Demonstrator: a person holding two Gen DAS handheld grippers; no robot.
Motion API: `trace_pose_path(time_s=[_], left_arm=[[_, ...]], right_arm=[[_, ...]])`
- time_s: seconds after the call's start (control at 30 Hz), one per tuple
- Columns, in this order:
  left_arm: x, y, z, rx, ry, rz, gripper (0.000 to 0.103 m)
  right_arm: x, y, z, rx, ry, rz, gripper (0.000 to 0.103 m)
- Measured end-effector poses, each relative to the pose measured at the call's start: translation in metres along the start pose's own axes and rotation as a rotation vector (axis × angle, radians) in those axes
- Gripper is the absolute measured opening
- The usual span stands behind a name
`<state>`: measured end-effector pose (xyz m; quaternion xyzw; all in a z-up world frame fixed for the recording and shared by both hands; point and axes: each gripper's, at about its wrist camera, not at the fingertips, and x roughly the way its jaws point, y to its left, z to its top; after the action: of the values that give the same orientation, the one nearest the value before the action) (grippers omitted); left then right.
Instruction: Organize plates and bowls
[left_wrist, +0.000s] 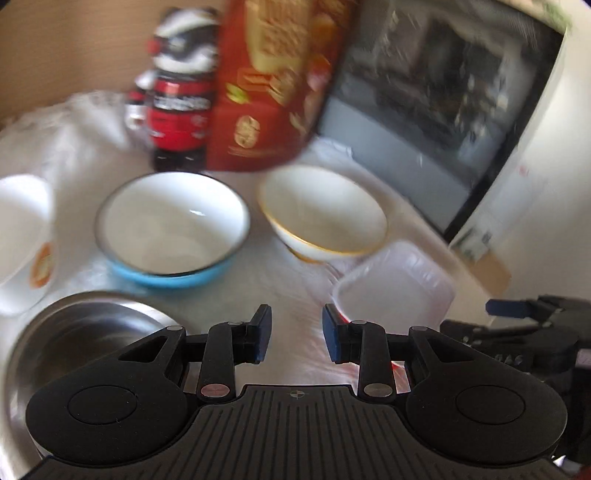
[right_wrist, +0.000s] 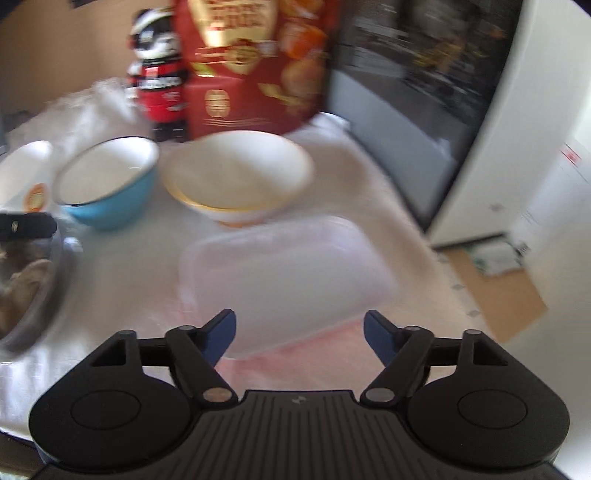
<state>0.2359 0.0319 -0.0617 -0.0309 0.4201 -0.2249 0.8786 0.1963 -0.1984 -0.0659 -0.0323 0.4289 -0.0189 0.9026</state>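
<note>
White inside and empty, the blue bowl (left_wrist: 171, 229) and gold-rimmed bowl (left_wrist: 323, 210) sat side by side on the cloth-covered table (left_wrist: 288, 288), before a red box (left_wrist: 273, 85) and bottle (left_wrist: 177, 107), with a clear tub (right_wrist: 284, 277) nearer. A steel bowl (left_wrist: 74, 339) lay at the left. Both claws, left gripper (left_wrist: 297, 338) and right gripper (right_wrist: 299, 334), pointed downward above the table, jaws apart, holding nothing.

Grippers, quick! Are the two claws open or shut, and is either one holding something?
Left gripper: open, holding nothing.
Right gripper: open wide, holding nothing; the clear plastic container lies just ahead of it.
</note>
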Motion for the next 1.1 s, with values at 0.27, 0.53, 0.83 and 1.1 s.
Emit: trace_pose_path(time_s=[0.27, 0.53, 0.83, 1.1], left_arm=[[0.084, -0.030, 0.036, 0.001, 0.153, 0.027, 0.033], [0.118, -0.039, 0.042, -0.018, 0.240, -0.003, 0.032], [0.125, -0.060, 0.034, -0.096, 0.337, -0.162, 0.030], [0.136, -0.074, 0.028, -0.142, 0.386, -0.241, 0.030]], right_arm=[[0.049, -0.075, 0.000, 0.322, 0.149, 0.170, 0.074], [0.078, -0.075, 0.002, 0.335, 0.204, 0.357, 0.028], [0.089, -0.107, 0.023, 0.313, 0.146, 0.273, 0.024], [0.097, -0.141, 0.020, 0.341, 0.169, 0.196, 0.024]])
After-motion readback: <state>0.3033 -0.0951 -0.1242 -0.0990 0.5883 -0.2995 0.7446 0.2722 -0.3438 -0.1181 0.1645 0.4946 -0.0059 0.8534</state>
